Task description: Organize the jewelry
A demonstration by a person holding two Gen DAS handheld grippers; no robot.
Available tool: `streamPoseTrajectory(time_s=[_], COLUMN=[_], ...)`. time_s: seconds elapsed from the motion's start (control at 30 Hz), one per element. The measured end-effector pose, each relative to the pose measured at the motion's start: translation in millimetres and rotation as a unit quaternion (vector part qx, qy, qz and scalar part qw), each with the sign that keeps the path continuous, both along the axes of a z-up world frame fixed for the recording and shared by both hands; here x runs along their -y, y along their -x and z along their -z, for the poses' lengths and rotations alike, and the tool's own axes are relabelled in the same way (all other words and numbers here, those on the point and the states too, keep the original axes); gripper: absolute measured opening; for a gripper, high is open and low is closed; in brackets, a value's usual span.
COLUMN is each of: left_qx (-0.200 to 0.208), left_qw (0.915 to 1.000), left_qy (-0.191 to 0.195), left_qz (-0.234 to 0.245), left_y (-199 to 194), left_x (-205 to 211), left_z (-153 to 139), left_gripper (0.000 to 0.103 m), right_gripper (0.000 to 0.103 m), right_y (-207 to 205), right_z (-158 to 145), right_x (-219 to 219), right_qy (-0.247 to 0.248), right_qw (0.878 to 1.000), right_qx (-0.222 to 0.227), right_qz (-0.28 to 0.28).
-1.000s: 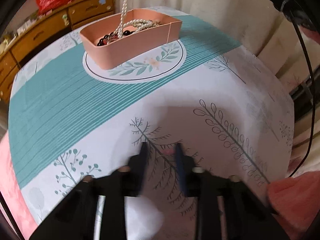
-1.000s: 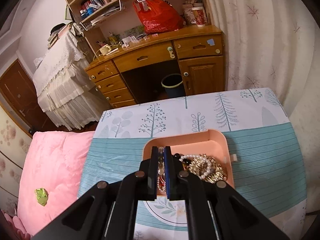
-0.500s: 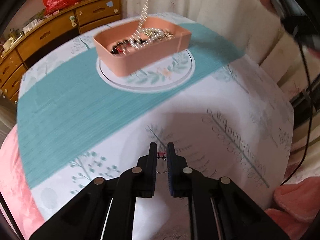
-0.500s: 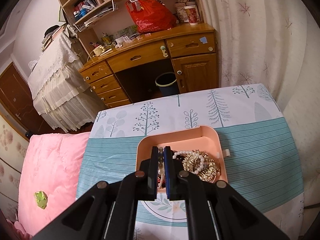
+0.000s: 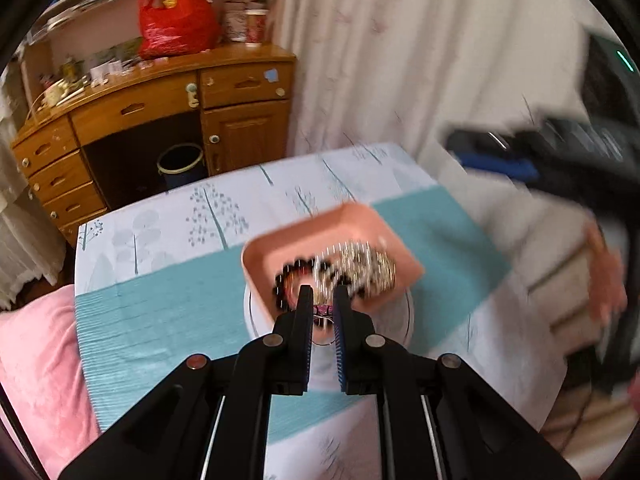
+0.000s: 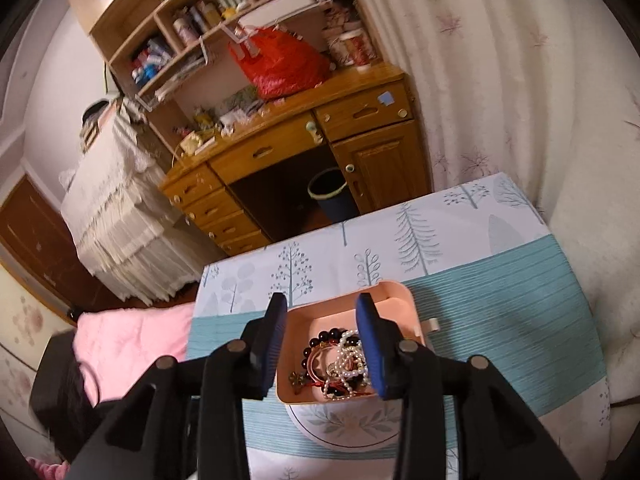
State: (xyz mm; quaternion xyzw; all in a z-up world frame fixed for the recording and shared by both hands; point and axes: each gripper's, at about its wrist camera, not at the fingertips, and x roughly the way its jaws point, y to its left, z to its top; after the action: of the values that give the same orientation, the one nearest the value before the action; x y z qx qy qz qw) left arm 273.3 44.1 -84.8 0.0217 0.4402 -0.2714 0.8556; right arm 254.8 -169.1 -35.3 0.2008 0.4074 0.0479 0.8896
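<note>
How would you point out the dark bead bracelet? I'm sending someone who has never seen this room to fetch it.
Find the table with the teal-striped tree-print cloth; a pink tray sits on it. Inside, the dark bead bracelet lies at the left of the pile, beside the white pearl strand. Its round beads are nearly black, unlike the white pearls.

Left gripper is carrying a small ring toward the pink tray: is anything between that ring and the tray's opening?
Nothing visible blocks it. The left gripper holds the ring just at the near rim of the pink tray, which is open-topped. The right gripper hovers open above the tray, so it may crowd the drop.
</note>
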Motion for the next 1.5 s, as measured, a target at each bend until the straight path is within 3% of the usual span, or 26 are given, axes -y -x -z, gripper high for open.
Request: streamPoseTrajectory(time_s=[0.17,0.23,0.33,0.4,0.5,0.6,0.83,0.97,1.07,1.23,1.3,1.33,1.4,1.5], left_qx=[-0.031,-0.048,-0.08,-0.085,-0.082,-0.1,-0.159,-0.14,-0.122,-0.118,-0.099,-0.087,-0.072,-0.06], left_qw=[0.9991,0.9983,0.9951,0.9939,0.9916,0.985,0.9672,0.9686,0.9698,0.9668,0.9656,0.964,0.9623,0.9609], left_qy=[0.01,0.004,-0.009,-0.006,-0.035,-0.07,-0.069,-0.079,-0.09,-0.084,-0.096,-0.11,-0.122,-0.122], left_qz=[-0.028,-0.034,-0.058,-0.069,-0.093,-0.122,-0.185,-0.19,-0.191,-0.211,-0.221,-0.226,-0.232,-0.241], left_y=[-19.2,-22.4,-17.7,-6.0,22.6,53.1,141.4,174.5,189.6,205.2,214.3,219.6,227.7,237.3], left_x=[17.4,26.0,34.5,36.7,42.9,46.7,37.1,39.1,43.6,45.2,45.6,46.8,47.8,45.6], left_z=[-0.4,0.6,-2.8,-8.6,-20.7,-22.6,-4.3,-18.3,-37.8,-61.3,-66.6,-68.5,-72.0,-73.2], left_gripper=[0.008,0.011,0.037,0.071,0.088,0.091,0.091,0.091,0.091,0.092,0.102,0.102,0.102,0.102], right_gripper=[0.038,0.051,0.073,0.077,0.086,0.091,0.095,0.098,0.098,0.098,0.098,0.098,0.098,0.098], right_y=[23.2,34.8,49.5,58.8,72.8,90.2,167.2,206.9,226.6,243.9,244.6,246.3,249.2,253.2], right_z=[-2.8,-1.4,2.9,6.0,8.7,14.4,36.3,33.5,23.7,-15.7,-28.5,-33.3,-37.2,-32.2], right_x=[21.2,30.1,43.5,51.6,57.9,59.8,47.2,47.4,47.7,27.6,19.4,16.5,12.4,5.8], right_qy=[-0.006,-0.007,-0.023,-0.03,-0.014,0.014,0.088,0.103,0.057,0.07,0.058,0.046,0.033,0.065], right_qw=[1.0,1.0,0.999,0.999,0.998,0.995,0.981,0.975,0.974,0.976,0.976,0.976,0.977,0.978], right_qx=[-0.009,-0.012,-0.022,-0.033,-0.061,-0.1,-0.146,-0.162,-0.189,-0.148,-0.142,-0.137,-0.13,-0.133], right_qz=[-0.006,-0.014,-0.021,-0.021,-0.018,-0.019,-0.092,-0.112,-0.115,-0.146,-0.157,-0.163,-0.163,-0.147])
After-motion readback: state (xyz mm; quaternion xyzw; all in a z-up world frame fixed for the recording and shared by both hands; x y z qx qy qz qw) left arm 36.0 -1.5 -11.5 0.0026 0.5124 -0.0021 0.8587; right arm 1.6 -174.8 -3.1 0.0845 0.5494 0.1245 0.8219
